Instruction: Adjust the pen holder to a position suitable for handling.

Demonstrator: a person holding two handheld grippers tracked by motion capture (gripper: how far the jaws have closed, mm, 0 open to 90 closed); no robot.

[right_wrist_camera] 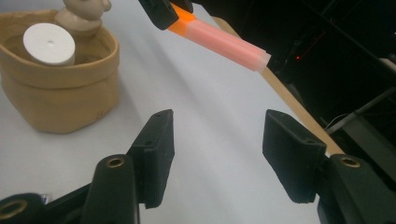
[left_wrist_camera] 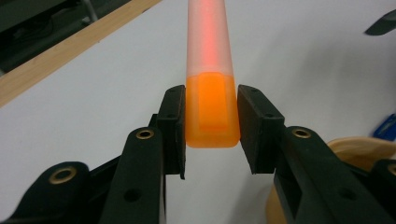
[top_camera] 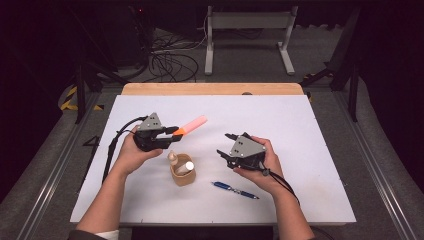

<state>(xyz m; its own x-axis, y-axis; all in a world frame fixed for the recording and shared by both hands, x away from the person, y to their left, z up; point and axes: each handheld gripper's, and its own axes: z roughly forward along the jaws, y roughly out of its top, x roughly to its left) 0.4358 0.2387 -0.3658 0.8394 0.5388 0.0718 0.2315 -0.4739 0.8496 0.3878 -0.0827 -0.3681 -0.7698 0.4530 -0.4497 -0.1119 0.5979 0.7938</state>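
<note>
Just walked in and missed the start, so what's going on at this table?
A person works with hand-held tongs in each hand. The left tongs are shut on the orange end of a highlighter, held off the white table beside a tan holder that contains a white-capped item. The right tongs stand open and hold nothing. A blue pen lies near them.

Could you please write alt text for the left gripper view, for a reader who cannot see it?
The left gripper clamps the orange end of an orange highlighter, whose frosted cap points away over the white table.
</note>
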